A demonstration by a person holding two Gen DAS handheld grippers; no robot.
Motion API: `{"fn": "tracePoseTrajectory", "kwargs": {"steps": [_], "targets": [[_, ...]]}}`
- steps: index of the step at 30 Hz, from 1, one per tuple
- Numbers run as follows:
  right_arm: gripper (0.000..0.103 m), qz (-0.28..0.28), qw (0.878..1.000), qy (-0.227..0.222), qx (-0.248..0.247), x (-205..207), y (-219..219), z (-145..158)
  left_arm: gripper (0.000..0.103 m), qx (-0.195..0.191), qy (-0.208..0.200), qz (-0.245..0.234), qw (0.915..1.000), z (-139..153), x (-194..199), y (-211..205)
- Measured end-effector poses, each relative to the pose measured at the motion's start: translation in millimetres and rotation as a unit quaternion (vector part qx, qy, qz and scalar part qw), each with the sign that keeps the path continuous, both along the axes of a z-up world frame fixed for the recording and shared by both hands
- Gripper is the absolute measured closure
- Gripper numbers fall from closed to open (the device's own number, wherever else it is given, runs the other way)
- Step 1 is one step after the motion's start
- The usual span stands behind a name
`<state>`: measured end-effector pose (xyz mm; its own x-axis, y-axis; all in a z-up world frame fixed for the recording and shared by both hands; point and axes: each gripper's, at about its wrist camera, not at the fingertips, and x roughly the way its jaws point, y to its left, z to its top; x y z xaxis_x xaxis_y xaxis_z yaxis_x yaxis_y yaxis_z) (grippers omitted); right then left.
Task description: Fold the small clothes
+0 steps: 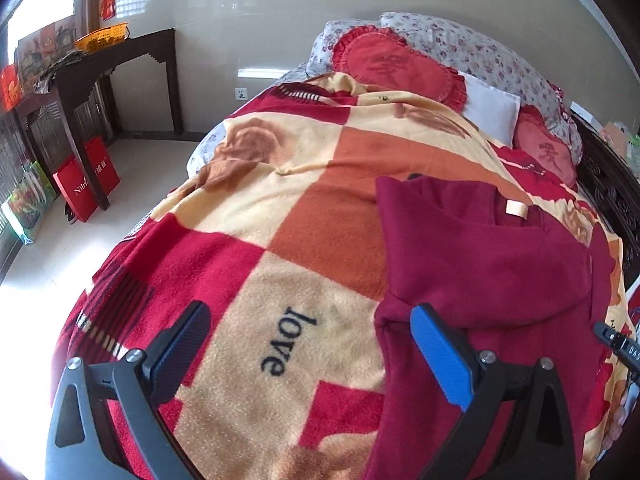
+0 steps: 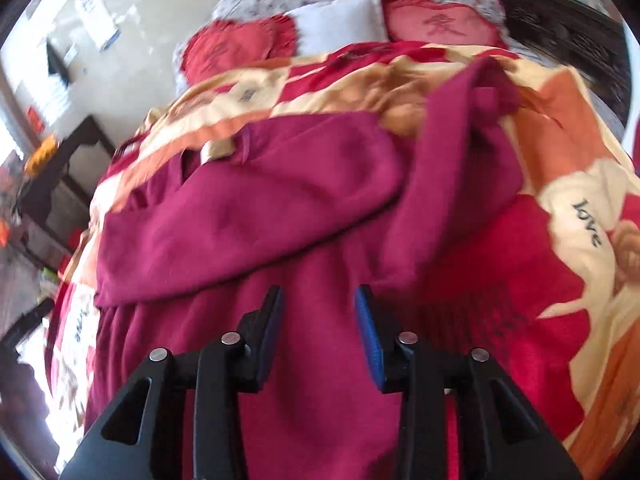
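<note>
— Sunlit bedroom: what lies at the far left?

— Over by the window a dark wooden bench [image 1: 120,46] stands against the wall, with an orange basket [image 1: 103,36] on top and a red paper bag [image 1: 86,184] on the floor by its legs. Moving right, the bed fills the rest, covered by a checked blanket [image 1: 280,208] in red, orange and cream with the word "love" on it.

— And your left jaws?

— My left gripper [image 1: 312,328] hangs over the blanket with its jaws wide apart and only the blanket between them. The blue pad on its right side sits at the edge of the maroon sweater [image 1: 500,264]; I cannot tell whether it touches.

— Where is the sweater?

— It lies on the blanket toward the right side of the bed, neck label toward the pillows [image 1: 400,64]. One sleeve is folded across the body.

— And the right jaws?

— My right gripper [image 2: 319,308] is over the sweater's lower half, its jaws a little apart, no cloth pinched between them. That view is blurred.
</note>
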<state>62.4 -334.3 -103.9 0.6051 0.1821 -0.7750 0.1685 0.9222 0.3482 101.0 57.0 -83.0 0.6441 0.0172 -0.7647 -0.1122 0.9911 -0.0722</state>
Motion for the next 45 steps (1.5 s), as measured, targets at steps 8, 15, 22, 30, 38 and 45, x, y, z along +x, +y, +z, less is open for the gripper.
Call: {"fn": "tracePoseTrajectory", "kwargs": {"steps": [8, 15, 22, 30, 38, 45], "targets": [[0.08, -0.022, 0.998, -0.037, -0.038, 42, -31, 16, 0.001, 0.017, 0.026, -0.023, 0.9992, -9, 14, -31], [0.103, 0.004, 0.996, 0.019, -0.09, 97, -31, -14, 0.001, 0.031, 0.042, -0.039, 0.9979, -16, 21, -46], [0.103, -0.006, 0.998, -0.01, -0.058, 49, -48, 11, 0.001, 0.029, 0.046, -0.042, 0.9976, -20, 33, -53], [0.091, -0.015, 0.996, -0.008, -0.082, 37, -44, 14, 0.001, 0.029, 0.048, -0.056, 0.9969, -31, 45, -68], [0.089, 0.053, 0.997, -0.029, -0.057, 36, -2, 20, 0.001, 0.045, 0.056, -0.059, 0.9957, -41, 56, -74], [0.09, 0.058, 0.995, 0.017, -0.079, 65, 19, -21, 0.001, 0.052, 0.076, -0.06, 0.994, -58, 65, -75]]}}
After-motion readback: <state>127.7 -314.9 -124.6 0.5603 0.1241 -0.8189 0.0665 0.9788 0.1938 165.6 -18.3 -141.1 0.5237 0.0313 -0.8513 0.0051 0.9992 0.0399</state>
